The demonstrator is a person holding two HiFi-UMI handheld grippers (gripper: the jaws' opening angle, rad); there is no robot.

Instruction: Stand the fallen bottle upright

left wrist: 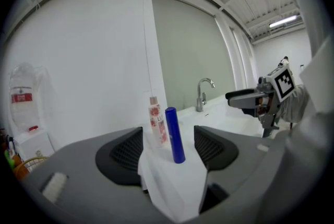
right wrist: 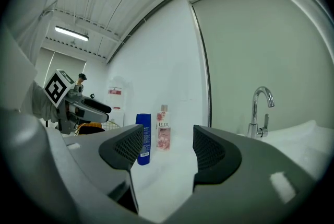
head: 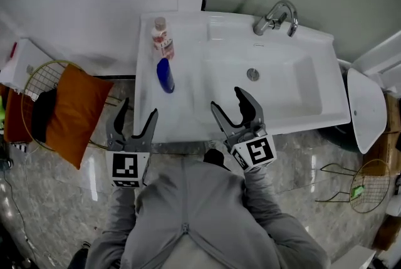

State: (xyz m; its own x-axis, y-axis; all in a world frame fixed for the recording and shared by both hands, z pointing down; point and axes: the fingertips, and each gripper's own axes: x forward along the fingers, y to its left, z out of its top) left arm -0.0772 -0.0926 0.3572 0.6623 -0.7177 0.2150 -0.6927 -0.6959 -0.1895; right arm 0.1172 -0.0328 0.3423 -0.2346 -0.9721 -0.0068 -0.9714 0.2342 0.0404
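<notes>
Both grippers hang at the near edge of the white washstand top [head: 188, 120]. The left gripper [head: 139, 108] has its jaws spread with nothing between the pads. The right gripper [head: 227, 100] is parted and empty too, with only bare counter showing in its gap.

Further in, on the flat left part of the top, the slim blue plastic bottle [head: 165, 75] stands upright on its base. It lies roughly ahead of the left gripper and well apart from both. Just behind it, nearer the wall, a pale bottle with a pink floral label [head: 162, 37] also stands upright, close to the blue one but not touching. To the right is the sunken basin [head: 294, 83], and at the back the chrome tap [head: 276, 17].

No bottle lies on its side in any view, so the standing-up looks finished. I cannot tell which of the two bottles had fallen. Nothing seems left beyond taking the released grippers away.
</notes>
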